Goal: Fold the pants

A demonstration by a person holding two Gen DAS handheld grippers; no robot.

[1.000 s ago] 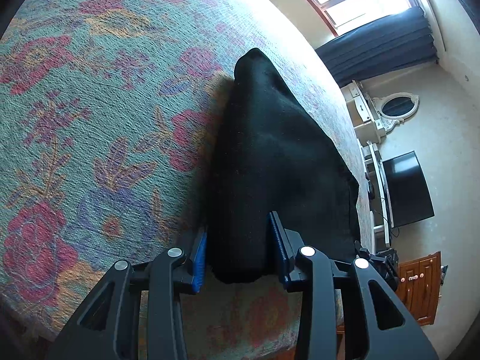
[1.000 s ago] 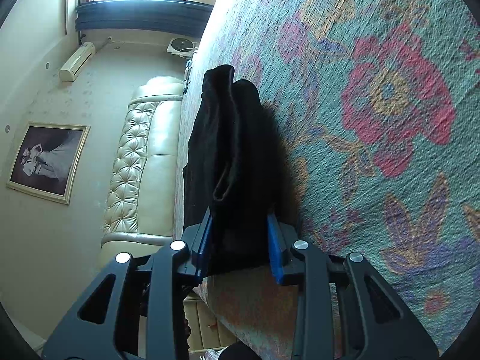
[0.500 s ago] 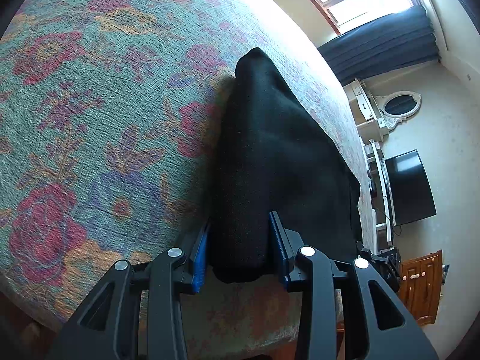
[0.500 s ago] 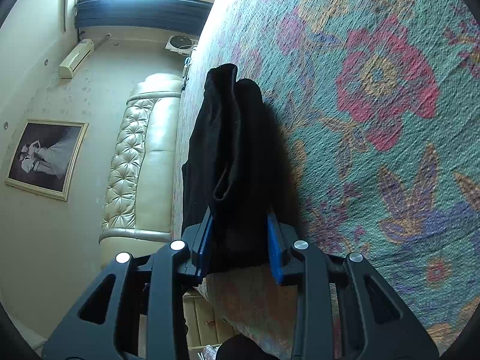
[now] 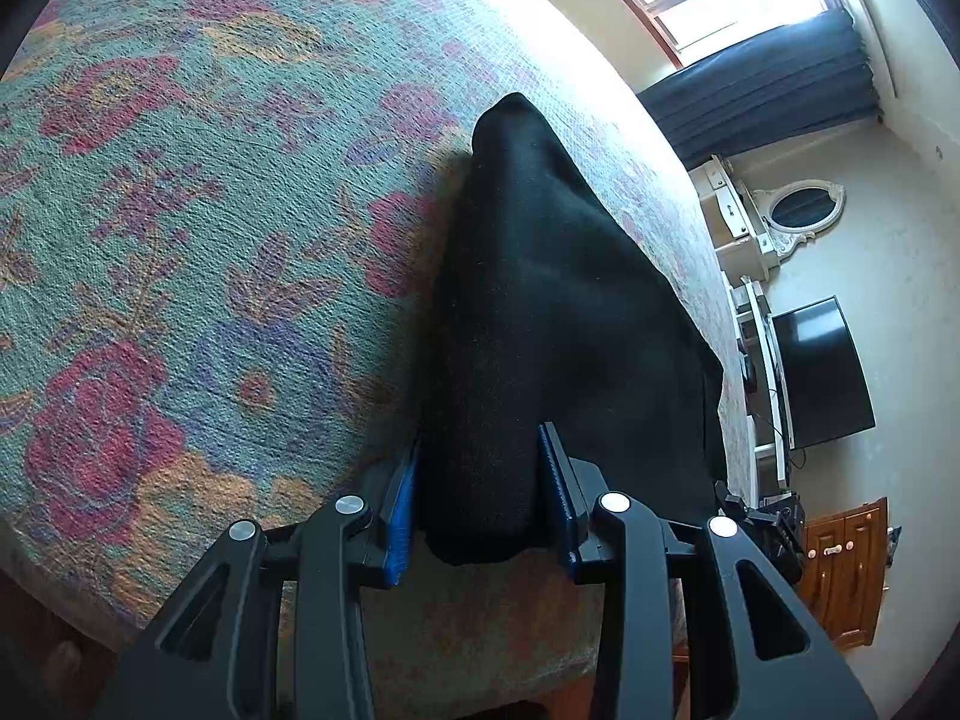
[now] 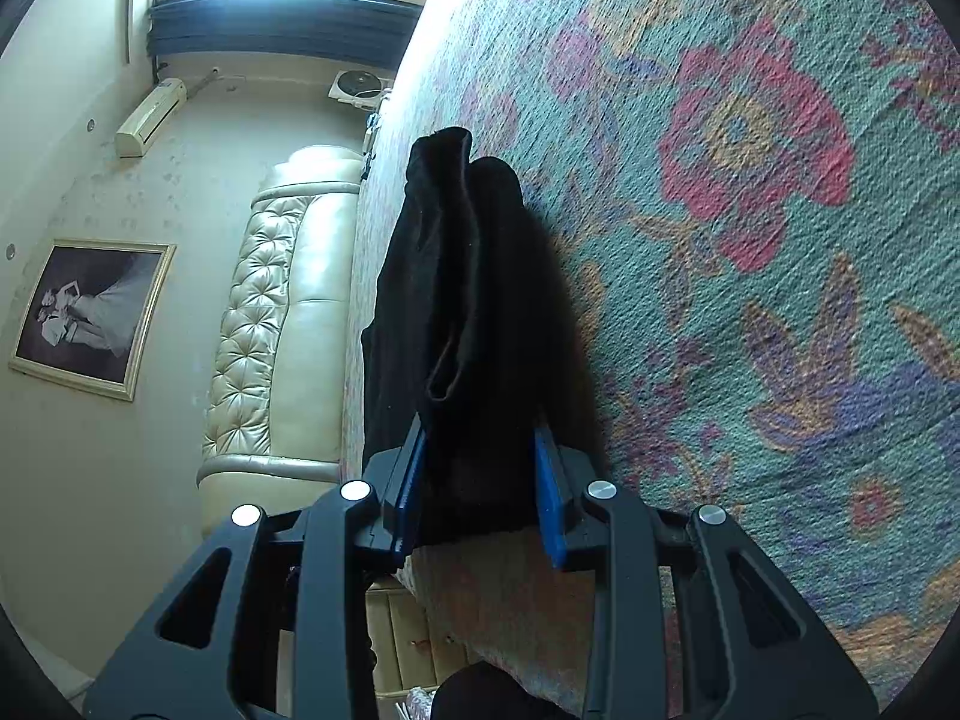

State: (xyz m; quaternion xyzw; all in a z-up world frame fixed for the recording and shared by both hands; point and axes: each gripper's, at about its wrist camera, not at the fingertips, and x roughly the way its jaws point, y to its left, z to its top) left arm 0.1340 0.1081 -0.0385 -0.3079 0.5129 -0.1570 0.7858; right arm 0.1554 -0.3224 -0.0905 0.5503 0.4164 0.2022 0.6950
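Two grippers are clamped on the black pants (image 5: 540,300), which lie folded on the floral bedspread (image 5: 180,240) near its edge. My left gripper (image 5: 480,498) has its blue-padded jaws closed on one thick end of the bundle; my right gripper (image 6: 480,486) pinches the other, where layered hems (image 6: 447,360) show. Around me I see a tufted cream headboard (image 6: 264,312), a framed photo (image 6: 90,318), a dark television (image 5: 822,378) and an oval mirror (image 5: 801,210). The cloth is soft, matte knit; the bedspread coarse and woven. The pants' underside is hidden.
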